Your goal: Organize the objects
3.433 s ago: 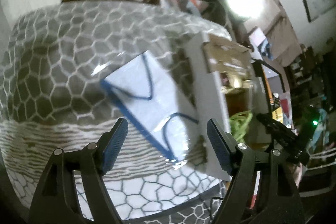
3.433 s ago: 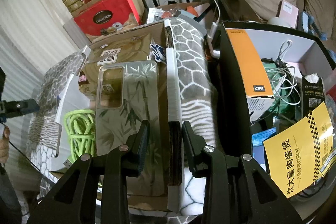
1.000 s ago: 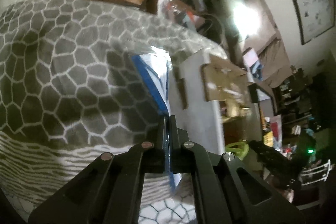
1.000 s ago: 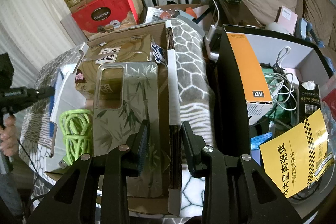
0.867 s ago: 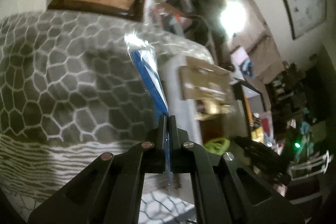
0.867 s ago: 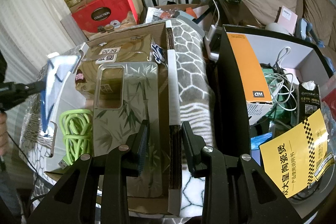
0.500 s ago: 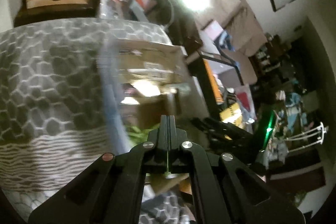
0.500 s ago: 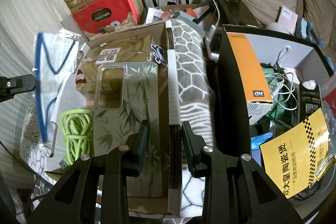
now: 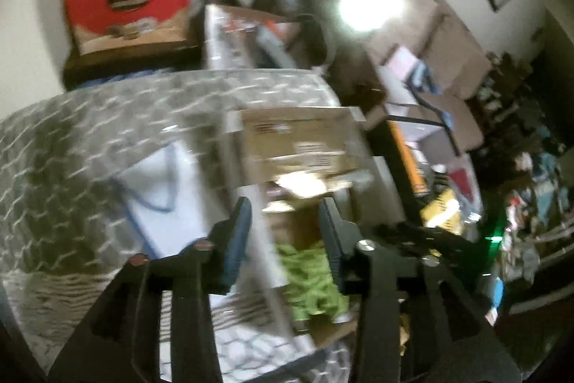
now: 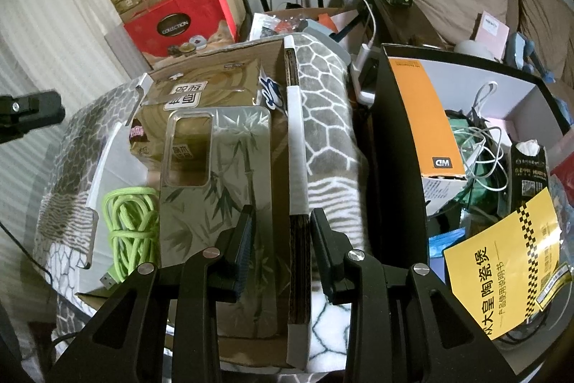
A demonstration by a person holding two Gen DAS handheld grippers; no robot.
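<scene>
the left claw (image 9: 283,232) is opening and nothing sits between its jaws. the white and blue packet (image 9: 161,192) lies on the grey blanket (image 9: 53,149), at the left of the left wrist view, beside the cardboard box (image 10: 251,56). the right claw (image 10: 280,239) is clenched on the box's side wall. in the box lie a bamboo phone case (image 10: 229,174) and a green cable (image 10: 129,221).

Clear plastic packet with white, blue-edged contents (image 9: 161,192) — blurred, on grey patterned blanket (image 9: 64,139) beside open cardboard box (image 10: 283,67) — box holds bamboo-print phone case (image 10: 219,189), coiled green cable (image 10: 131,221).
</scene>
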